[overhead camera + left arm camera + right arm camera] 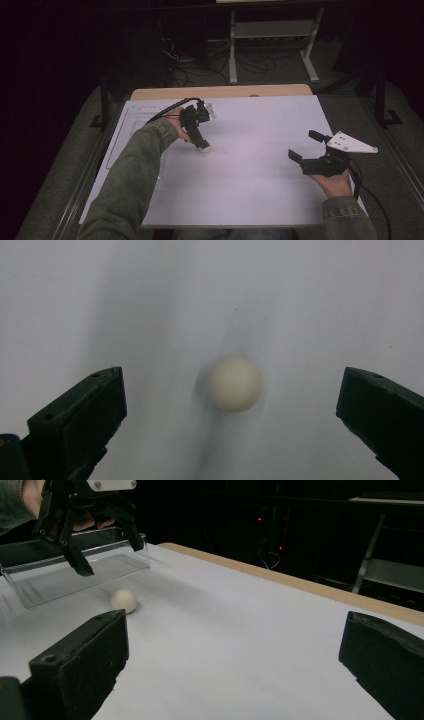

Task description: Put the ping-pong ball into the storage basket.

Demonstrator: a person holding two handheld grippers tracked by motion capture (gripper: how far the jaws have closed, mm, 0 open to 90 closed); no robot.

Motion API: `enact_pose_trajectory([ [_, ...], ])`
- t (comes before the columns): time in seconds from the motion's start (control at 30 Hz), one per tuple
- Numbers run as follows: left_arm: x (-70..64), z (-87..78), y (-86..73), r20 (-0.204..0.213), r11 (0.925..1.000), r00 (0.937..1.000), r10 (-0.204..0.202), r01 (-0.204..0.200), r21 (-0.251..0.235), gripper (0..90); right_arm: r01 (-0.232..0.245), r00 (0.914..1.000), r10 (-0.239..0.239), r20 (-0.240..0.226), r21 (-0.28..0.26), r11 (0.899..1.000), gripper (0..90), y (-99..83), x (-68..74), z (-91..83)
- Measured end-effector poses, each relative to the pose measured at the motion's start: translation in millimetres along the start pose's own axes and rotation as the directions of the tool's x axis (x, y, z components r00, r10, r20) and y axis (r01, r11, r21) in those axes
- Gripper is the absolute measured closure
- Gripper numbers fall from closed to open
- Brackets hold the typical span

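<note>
1. The ball (pixel 234 384), small and cream-white, lies on the white desk (pixel 260 150), toward its left half and just in front of a clear tray (pixel 75 575) that sits at the desk's far left.
2. The left gripper (pixel 199 131) hangs directly over the ball, pointing down. In the left gripper view its jaws stand wide apart and released, with the ball between them but touching neither.
3. From the right gripper view the left gripper appears above the ball with clear air under its tips, so it is not yet down at grasping height.
4. The right gripper (pixel 310 147) is held well apart, near the desk's right edge. Its jaws are spread and hold nothing; they point across the desk toward the ball.
5. I judge the step in hand to be the approach for a pick: the left gripper is lined up and nothing is grasped yet.
6. The next move calls for a straight descent until the jaw tips flank the ball's widest part, close to the desk, then an even closing.
7. The ball sits slightly right of the midpoint between the jaws, so a small sideways correction would help; otherwise one jaw may touch first and roll it away.
8. A round ball on a smooth desk will probably roll at any nudge, so a slow squeeze seems wise.
</note>
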State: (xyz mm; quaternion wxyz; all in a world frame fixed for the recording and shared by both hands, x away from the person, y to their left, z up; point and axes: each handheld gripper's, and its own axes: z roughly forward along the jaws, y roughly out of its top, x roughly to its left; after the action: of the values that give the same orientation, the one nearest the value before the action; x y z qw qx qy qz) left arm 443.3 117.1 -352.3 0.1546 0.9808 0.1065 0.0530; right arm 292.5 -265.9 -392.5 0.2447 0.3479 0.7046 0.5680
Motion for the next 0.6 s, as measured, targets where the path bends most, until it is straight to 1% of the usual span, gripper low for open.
enact_pose_trajectory([
  [0.07,0.0,1.1,-0.9,0.001,1.0000,1.0000,0.001,-0.001,0.006,0.0,-0.001,1.0000,0.001,0.001,-0.001,1.000,0.0,0.0,-0.2,-0.1],
  [0.33,0.7,5.2,-5.4,0.002,0.9999,0.9999,-0.010,0.010,0.001,0.0,0.000,1.0000,0.000,0.001,-0.001,1.000,0.0,0.0,-0.1,-0.2],
  [0.47,1.6,8.2,-7.5,0.004,0.9998,1.0000,-0.009,0.009,0.017,0.0,0.001,1.0000,-0.001,0.001,0.000,1.000,0.0,0.0,0.1,-0.3],
  [0.6,2.2,11.0,-7.5,0.007,0.9997,0.9999,-0.008,0.008,0.021,0.0,-0.001,1.0000,0.001,0.001,-0.001,1.000,0.0,-0.2,-0.3,-0.4],
])
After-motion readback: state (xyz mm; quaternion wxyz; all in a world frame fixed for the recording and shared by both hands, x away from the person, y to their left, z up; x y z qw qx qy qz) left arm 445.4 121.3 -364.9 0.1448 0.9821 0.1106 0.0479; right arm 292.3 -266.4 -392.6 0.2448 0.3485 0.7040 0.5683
